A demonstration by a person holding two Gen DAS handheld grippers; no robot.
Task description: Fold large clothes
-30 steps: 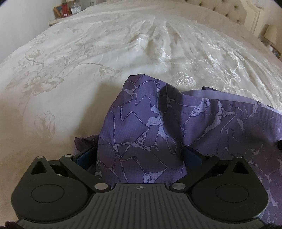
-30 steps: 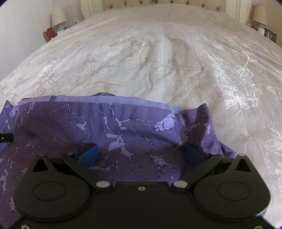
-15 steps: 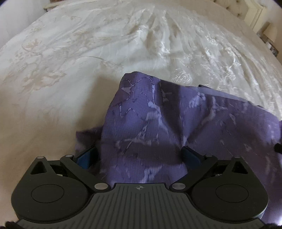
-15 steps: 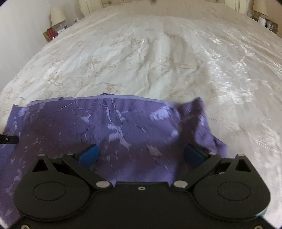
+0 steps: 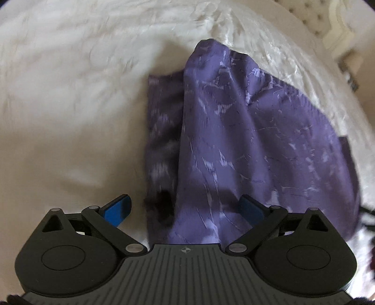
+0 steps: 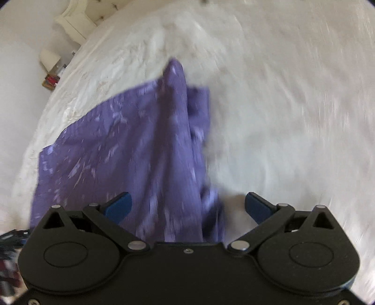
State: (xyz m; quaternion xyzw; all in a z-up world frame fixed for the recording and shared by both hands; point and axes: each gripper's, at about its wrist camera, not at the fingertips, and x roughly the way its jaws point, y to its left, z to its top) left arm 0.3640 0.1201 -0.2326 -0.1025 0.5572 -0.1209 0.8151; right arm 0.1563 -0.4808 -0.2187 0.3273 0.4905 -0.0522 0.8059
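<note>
Purple marbled garment [image 5: 246, 140] drapes between both spread hand-held grippers [image 5: 185, 208] [image 6: 187, 206] over embossed bedspread [image 5: 70, 105].

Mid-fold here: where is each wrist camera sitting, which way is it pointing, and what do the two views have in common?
Left wrist: on the left gripper, angled down over the purple garment on the white bedspread; blue fingers apart.
Right wrist: on the right gripper, angled down at the garment's other side, lamp far left; fingers apart.
Shared: the same garment, bedspread and tufted headboard.
</note>
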